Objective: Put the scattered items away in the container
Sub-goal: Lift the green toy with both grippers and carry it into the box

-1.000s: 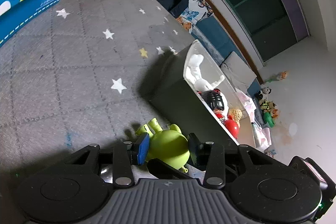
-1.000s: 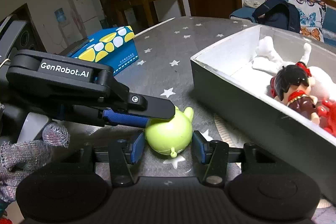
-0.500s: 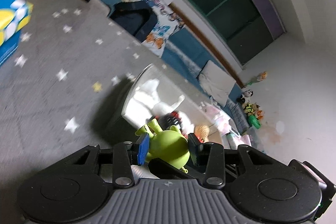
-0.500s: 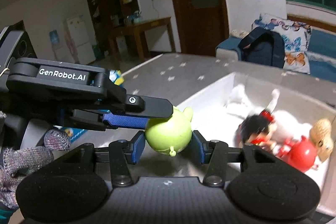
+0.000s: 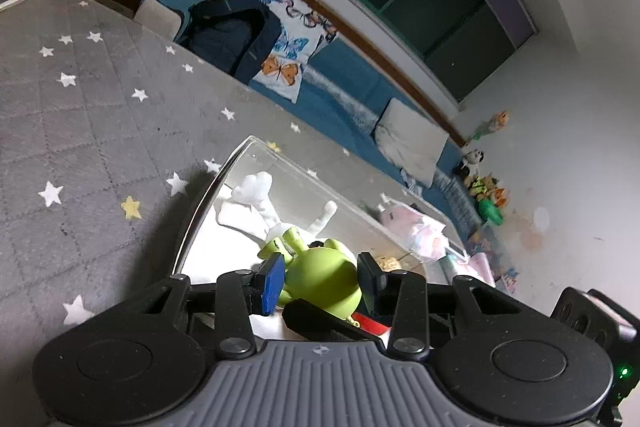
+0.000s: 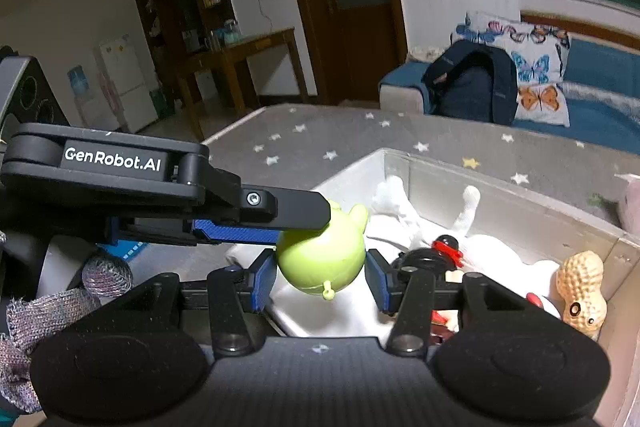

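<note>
Left wrist view: the grey star-patterned cover (image 5: 80, 155) is filling the left side, and the container (image 5: 199, 211) is sitting on it, with its near rim running under your left gripper (image 5: 320, 277). Its fingers are pinching the green toy (image 5: 324, 287) from both sides, and the toy is hanging above the white plush (image 5: 256, 195) inside the container, not yet touching anything in it.

Right wrist view: your right gripper (image 6: 322, 273) is also closing its blue pads on the same toy, so both tools are carrying it together. Further right, a black-haired doll (image 6: 420, 257) and a peanut figure (image 6: 580, 283) are lying in the container.

To finish well, you are probably best lowering both grippers together toward the bare patch at the near-left end, then spreading one pair of fingers before the other, so the round toy is not squirting sideways over the wall.

Against a second ago, the toy is now hanging over the container's interior; back then it was low over the cover, outside the near wall.
</note>
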Demonstrator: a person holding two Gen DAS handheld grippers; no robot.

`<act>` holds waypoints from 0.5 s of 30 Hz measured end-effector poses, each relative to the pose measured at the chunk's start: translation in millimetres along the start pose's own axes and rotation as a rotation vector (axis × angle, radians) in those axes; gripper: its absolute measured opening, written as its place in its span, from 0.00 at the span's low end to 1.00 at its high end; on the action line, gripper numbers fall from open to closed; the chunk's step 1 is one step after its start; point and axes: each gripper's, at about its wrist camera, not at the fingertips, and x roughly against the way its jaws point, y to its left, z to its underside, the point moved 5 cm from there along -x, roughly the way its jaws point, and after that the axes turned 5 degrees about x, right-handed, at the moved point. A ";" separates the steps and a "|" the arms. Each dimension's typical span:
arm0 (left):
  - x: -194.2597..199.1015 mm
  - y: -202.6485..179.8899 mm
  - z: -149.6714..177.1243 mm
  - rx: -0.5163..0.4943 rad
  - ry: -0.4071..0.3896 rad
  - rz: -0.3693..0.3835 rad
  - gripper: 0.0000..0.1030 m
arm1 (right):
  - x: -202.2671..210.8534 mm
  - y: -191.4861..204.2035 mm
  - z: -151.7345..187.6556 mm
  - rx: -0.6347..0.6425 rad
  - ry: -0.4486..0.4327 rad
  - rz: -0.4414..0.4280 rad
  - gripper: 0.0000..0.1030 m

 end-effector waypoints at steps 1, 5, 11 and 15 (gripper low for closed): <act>-3.8 1.2 -0.3 -0.002 0.006 -0.006 0.41 | -3.1 -2.7 0.6 -0.001 0.011 -0.003 0.47; -14.1 5.4 0.1 -0.008 0.023 -0.029 0.41 | -13.5 -8.2 3.2 0.009 0.045 -0.016 0.47; -25.0 11.6 -0.5 -0.022 0.046 -0.065 0.41 | -28.9 -11.8 4.5 0.056 0.098 -0.032 0.47; -26.8 13.5 0.0 -0.036 0.052 -0.084 0.41 | -35.7 -9.2 2.9 0.111 0.135 -0.042 0.47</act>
